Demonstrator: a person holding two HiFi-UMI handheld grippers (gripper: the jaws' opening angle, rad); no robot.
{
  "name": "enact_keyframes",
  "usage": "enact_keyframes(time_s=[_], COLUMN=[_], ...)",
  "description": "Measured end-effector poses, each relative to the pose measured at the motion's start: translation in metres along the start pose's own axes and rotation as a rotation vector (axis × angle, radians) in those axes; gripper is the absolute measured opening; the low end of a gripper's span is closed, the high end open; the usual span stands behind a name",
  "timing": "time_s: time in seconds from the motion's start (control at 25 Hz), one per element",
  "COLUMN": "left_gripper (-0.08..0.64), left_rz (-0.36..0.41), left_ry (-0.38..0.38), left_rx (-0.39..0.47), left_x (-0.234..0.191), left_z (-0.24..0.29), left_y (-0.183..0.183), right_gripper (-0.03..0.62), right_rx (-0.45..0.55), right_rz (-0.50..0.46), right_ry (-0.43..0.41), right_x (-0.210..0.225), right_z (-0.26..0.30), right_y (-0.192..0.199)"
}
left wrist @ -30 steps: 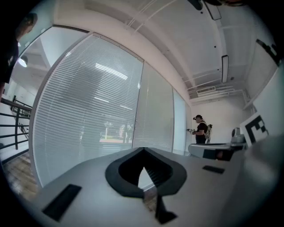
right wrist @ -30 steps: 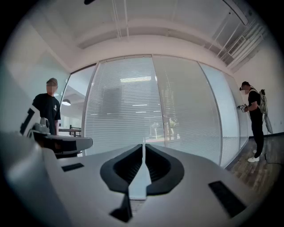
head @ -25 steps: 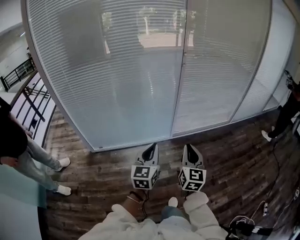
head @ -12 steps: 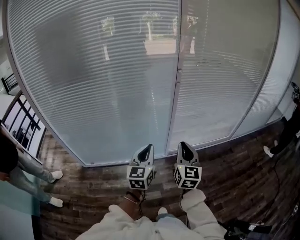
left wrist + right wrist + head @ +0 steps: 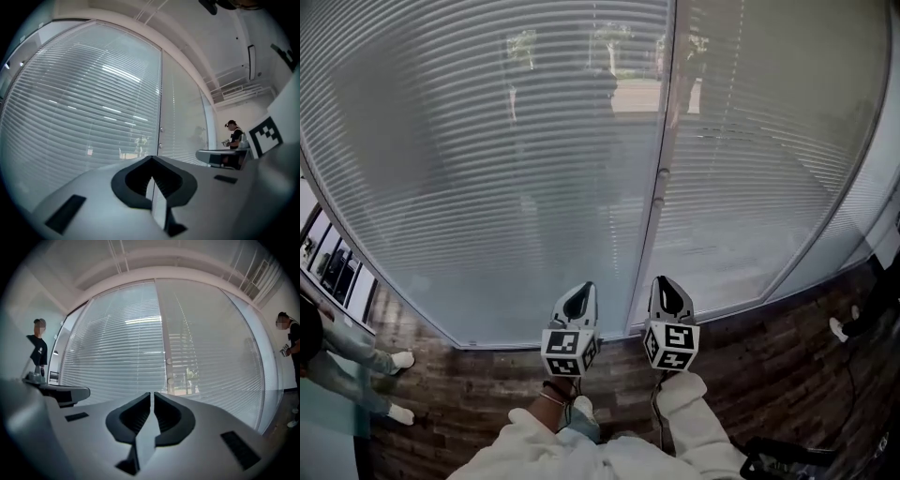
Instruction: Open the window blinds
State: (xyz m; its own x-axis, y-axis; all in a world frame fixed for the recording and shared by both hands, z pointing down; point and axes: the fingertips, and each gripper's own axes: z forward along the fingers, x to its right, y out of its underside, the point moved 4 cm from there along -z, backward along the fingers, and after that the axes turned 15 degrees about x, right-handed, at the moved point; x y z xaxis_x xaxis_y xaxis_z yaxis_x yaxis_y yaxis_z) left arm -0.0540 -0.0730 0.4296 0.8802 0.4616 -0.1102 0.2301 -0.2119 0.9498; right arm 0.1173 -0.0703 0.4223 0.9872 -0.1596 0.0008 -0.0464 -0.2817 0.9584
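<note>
1. Well, the blinds (image 5: 487, 169) are shut flat. They fill my head view from 9 o'clock over 12 to 3, with only a faint glimpse of outdoors through the slats near 12.
2. Both tools sit low at 6 o'clock, side by side and pointing level at the frame post (image 5: 649, 246) between the two panes. I read this as the approach, with nothing touched yet.
3. The left gripper (image 5: 578, 292) has its jaws pinched together on nothing. The right gripper (image 5: 667, 284) is down to a hairline slit, also empty. I reckon they are carried closed because no control is within reach yet.
4. Two small round knobs (image 5: 662, 172) sit on the post at 12 o'clock from the right gripper. I take them for the slat controls, which would explain the aim, though I can't be sure.
5. I can read no brand or lettering anywhere; there are only the square markers (image 5: 571, 345) on each cube.
6. A bystander (image 5: 342, 349) stands at 8 o'clock on the wood floor (image 5: 487, 398), well apart.
</note>
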Motion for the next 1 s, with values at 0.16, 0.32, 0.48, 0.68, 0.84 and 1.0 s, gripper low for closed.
enact_keyframes(time_s=[0.16,0.32,0.48,0.68,0.84,1.0], left_gripper=[-0.003,-0.003,-0.003,-0.003,-0.003,-0.003], left_rz=[0.002,0.024,0.03,0.013,-0.003,0.002], left_ry=[0.012,0.032,0.044,0.067,0.071,0.073], left_rx=[0.006,-0.008,-0.015,-0.02,-0.015,-0.017], left_x=[-0.03,-0.058,-0.073,-0.071,-0.068,-0.064], left_z=[0.065,0.109,0.155,0.188,0.197,0.203], left_y=[0.008,-0.001,0.003,0.023,0.029,0.032], right_gripper=[0.017,0.062,0.08,0.107,0.13,0.13], right_rx=[0.012,0.058,0.072,0.008,-0.03,-0.066], right_rz=[-0.011,-0.021,-0.123,-0.263,-0.368,-0.514], right_ry=[0.029,0.047,0.047,-0.036,-0.109,-0.123], right_x=[0.023,0.035,0.059,0.093,0.092,0.091], right_z=[0.072,0.138,0.199,0.25,0.268,0.268], right_y=[0.01,-0.008,-0.028,-0.028,-0.032,-0.032])
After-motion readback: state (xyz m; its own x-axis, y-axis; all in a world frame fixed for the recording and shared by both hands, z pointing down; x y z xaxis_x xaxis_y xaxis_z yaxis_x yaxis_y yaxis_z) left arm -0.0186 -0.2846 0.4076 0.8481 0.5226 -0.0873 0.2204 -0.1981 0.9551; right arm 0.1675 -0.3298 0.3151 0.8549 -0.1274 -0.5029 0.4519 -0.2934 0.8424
